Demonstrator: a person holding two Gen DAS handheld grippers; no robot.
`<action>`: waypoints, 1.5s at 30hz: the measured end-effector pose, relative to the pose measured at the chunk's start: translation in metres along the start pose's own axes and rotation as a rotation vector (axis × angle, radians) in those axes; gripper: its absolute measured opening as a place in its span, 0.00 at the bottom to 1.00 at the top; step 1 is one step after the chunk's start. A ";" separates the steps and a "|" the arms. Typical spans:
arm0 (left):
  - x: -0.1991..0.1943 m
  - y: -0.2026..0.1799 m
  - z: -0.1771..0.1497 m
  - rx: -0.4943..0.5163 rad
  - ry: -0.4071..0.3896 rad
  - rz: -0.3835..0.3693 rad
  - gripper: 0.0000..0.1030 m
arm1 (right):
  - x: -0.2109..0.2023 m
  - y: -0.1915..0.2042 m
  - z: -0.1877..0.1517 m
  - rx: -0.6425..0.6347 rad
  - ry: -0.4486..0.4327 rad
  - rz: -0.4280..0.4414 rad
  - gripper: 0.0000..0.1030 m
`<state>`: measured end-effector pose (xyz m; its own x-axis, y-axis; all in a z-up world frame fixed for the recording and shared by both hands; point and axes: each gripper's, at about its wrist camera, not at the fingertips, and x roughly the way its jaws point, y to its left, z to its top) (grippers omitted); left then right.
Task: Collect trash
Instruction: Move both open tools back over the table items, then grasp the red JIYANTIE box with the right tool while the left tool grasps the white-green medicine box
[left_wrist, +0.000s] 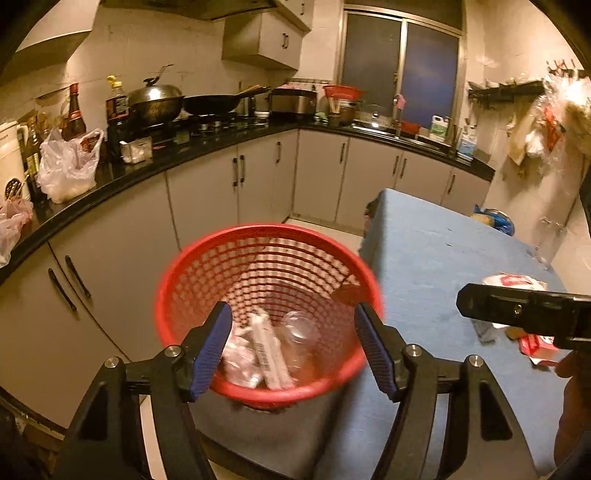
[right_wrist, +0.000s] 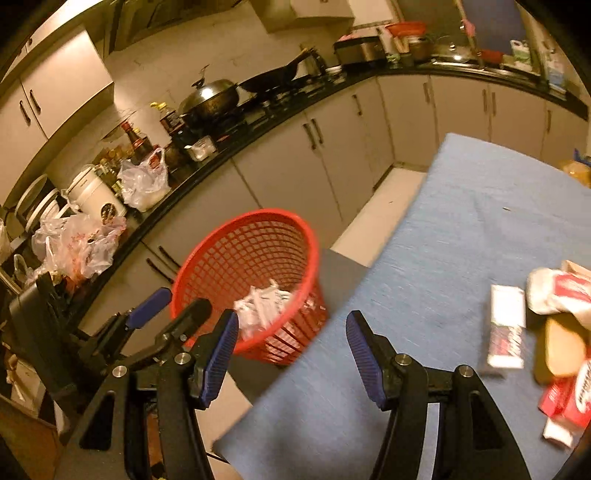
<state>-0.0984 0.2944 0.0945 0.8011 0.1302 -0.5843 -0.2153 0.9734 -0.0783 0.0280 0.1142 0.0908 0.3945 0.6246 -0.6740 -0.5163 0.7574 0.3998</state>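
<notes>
We hold the left gripper (left_wrist: 293, 347) parted and empty over the red mesh wastebasket (left_wrist: 266, 317); the right gripper (right_wrist: 291, 354), likewise gaping, faces cartons (right_wrist: 506, 326) at the counter's (right_wrist: 461, 221) right edge.

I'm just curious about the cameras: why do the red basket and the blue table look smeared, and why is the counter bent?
Left wrist view: the red basket rim is motion-smeared, and the counter bows from the fisheye lens. Right wrist view: the blue tablecloth and the packets on it streak with motion blur; warm, dim yellow lighting throughout.
</notes>
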 end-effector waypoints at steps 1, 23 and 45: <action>-0.003 -0.008 -0.002 0.010 -0.001 -0.009 0.66 | -0.007 -0.006 -0.005 0.010 -0.007 -0.004 0.63; 0.009 -0.146 -0.059 0.195 0.132 -0.180 0.68 | -0.122 -0.210 -0.088 0.361 -0.074 -0.388 0.68; 0.034 -0.170 -0.049 0.257 0.179 -0.196 0.69 | -0.064 -0.249 -0.070 0.321 0.094 -0.539 0.80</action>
<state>-0.0620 0.1238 0.0484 0.6979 -0.0765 -0.7121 0.0980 0.9951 -0.0109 0.0782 -0.1279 -0.0094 0.4592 0.1310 -0.8786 -0.0042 0.9894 0.1453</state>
